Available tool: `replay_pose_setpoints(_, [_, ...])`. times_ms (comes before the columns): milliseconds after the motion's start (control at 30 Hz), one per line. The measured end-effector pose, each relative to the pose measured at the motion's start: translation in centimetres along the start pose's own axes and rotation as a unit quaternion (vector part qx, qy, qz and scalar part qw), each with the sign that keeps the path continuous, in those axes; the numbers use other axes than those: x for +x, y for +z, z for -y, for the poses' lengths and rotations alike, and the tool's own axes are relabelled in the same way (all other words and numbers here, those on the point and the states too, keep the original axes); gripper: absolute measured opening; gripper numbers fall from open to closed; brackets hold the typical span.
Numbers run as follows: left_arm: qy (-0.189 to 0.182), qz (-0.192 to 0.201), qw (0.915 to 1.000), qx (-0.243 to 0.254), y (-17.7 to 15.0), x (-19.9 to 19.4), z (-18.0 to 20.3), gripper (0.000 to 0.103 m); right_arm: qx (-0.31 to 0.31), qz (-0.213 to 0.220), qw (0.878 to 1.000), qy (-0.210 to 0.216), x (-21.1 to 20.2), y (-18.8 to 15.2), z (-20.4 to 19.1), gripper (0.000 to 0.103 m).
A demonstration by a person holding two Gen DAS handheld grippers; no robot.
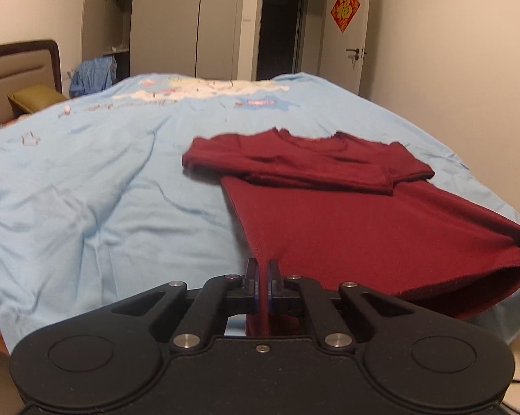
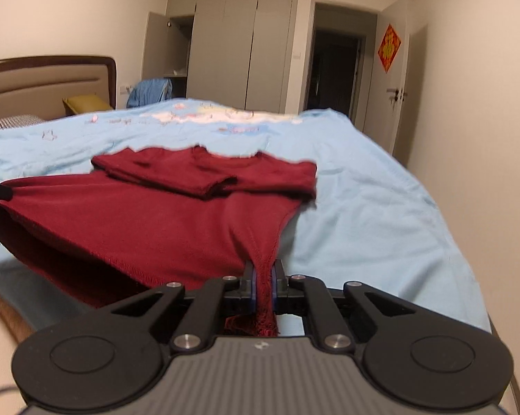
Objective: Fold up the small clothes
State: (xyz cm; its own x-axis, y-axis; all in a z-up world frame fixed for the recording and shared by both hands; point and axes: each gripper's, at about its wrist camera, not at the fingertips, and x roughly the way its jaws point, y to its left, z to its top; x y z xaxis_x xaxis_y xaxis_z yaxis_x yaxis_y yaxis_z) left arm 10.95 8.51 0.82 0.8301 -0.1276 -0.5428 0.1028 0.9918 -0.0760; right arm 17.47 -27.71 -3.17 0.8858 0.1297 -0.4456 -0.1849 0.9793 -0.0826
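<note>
Headboard point(image 2: 49, 79) off at the far left of the bed point(image 1: 87, 180), an olive pillow point(image 2: 85, 103) tucked against it, and from there a broad run of bare light-blue cover sweeps toward the maroon sweater point(image 1: 346, 221). That stretch on the headboard side of the sweater is wide open. Beyond the bed's far edge stands the wardrobe point(image 1: 191, 17), one door ajar, then a dark doorway point(image 1: 280, 31). On the side of the sweater away from the headboard, the cover runs a fair way before dropping off at the bed's edge by the wall.

The sweater lies flat near the bed's near edge, both sleeves folded across the chest, neckline pointing at the wardrobe. Its hem hangs lifted off the cover, stretched taut between the two tools.

Left gripper point(image 1: 263, 283): clamped tight on the hem corner on the headboard side, fabric pinched between the blue pads. Right gripper point(image 2: 263, 283): also clamped, a bunched wad of the other hem corner squeezed between its jaws. Each tool's tip peeks into the other's view, at the picture's edge.
</note>
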Motion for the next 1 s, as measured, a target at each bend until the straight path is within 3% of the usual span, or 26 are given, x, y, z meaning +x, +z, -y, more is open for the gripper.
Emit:
replay_pose_setpoints(267, [0.002,-0.029,0.9995,-0.013,-2.9,1.7,0.3,0.005,-0.003,-0.041,0.999,-0.001,1.8,-2.4,-0.9,0.009])
replay_pose_setpoints(367, [0.001,-0.036,0.9992,-0.019,-3.0,1.9,0.2,0.021,-0.015,-0.044,0.999,0.000,2.1,-2.5,-1.0,0.012])
replay_pose_setpoints(433, [-0.003,-0.039,0.9988,-0.028,-3.1,2.0,0.0,0.030,-0.023,-0.044,0.999,0.003,2.0,-2.5,-1.2,0.025])
replay_pose_setpoints(500, [-0.005,-0.041,0.9986,-0.033,-3.2,2.0,-0.1,0.055,-0.035,-0.042,0.998,0.005,1.9,-2.7,-1.4,0.042])
replay_pose_setpoints(533, [0.000,-0.039,0.9986,-0.035,-3.3,1.9,0.0,0.063,-0.044,-0.040,0.998,0.005,1.7,-2.8,-1.5,0.056])
replay_pose_setpoints(567, [0.006,-0.035,0.9988,-0.034,-3.4,1.8,0.0,0.074,-0.055,-0.037,0.998,0.007,1.5,-2.9,-1.7,0.061])
replay_pose_setpoints(667, [0.017,-0.028,0.9992,-0.023,-3.2,1.4,0.2,0.085,-0.101,-0.026,0.994,0.012,0.9,-3.0,-2.6,0.075])
replay_pose_setpoints(767, [0.030,-0.015,0.9994,-0.011,-3.0,1.1,0.7,0.098,-0.165,-0.012,0.986,0.017,0.3,-3.3,-3.9,0.086])
replay_pose_setpoints(867, [0.034,-0.006,0.9994,0.001,-2.8,0.9,1.2,0.101,-0.231,-0.011,0.972,0.027,0.0,-3.7,-5.4,0.091])
replay_pose_setpoints(1000, [0.027,-0.003,0.9995,0.017,-2.6,0.9,2.0,0.102,-0.335,-0.030,0.941,0.030,0.6,-4.8,-7.5,0.093])
